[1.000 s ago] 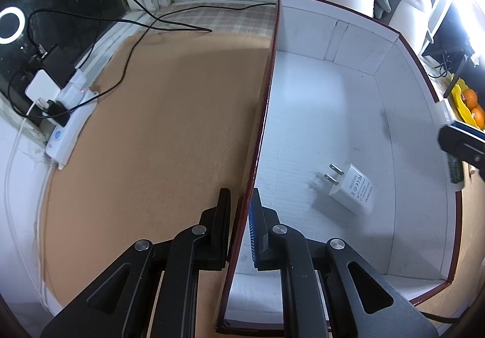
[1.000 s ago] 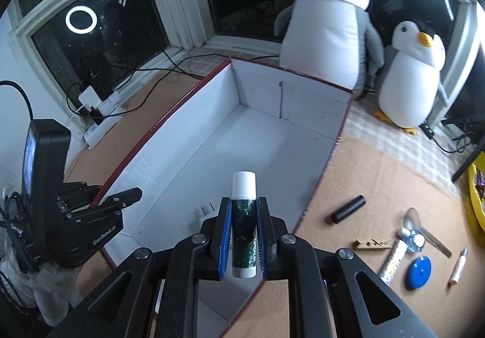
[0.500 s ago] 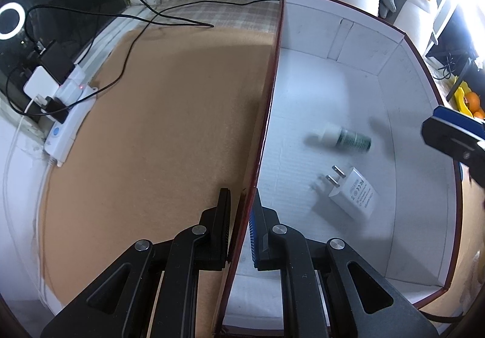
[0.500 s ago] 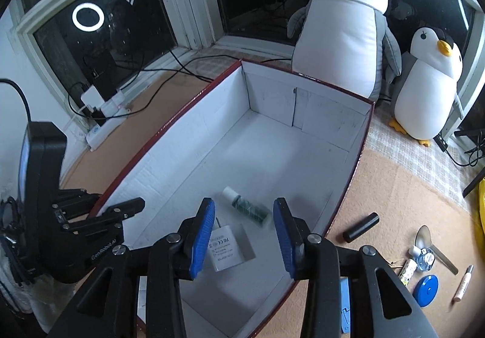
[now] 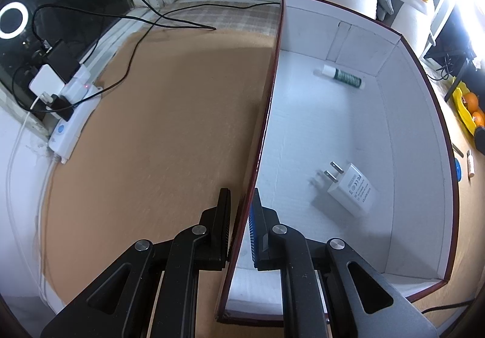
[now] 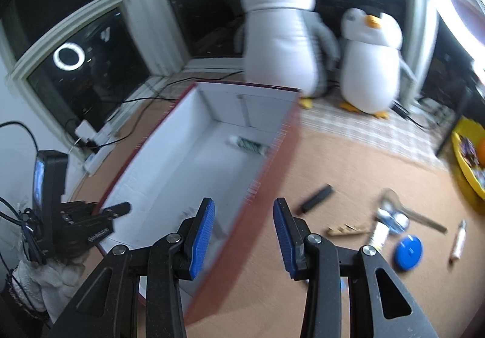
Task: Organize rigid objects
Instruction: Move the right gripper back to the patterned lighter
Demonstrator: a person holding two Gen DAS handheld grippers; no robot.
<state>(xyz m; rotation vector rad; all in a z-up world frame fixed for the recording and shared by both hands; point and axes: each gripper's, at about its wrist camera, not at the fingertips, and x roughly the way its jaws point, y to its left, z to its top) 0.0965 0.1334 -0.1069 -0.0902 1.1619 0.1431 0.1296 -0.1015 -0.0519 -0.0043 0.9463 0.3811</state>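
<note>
Green tube (image 6: pixel 249 145) beyond empty jaws

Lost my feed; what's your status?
Left gripper shut on box wall. Right gripper open, empty. Tube and charger in box. Nothing in the way.

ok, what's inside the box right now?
Inside the box: a white plug adapter near the front and a green-labelled tube lying by the far wall. The near corner behind the left gripper is hidden.
</note>
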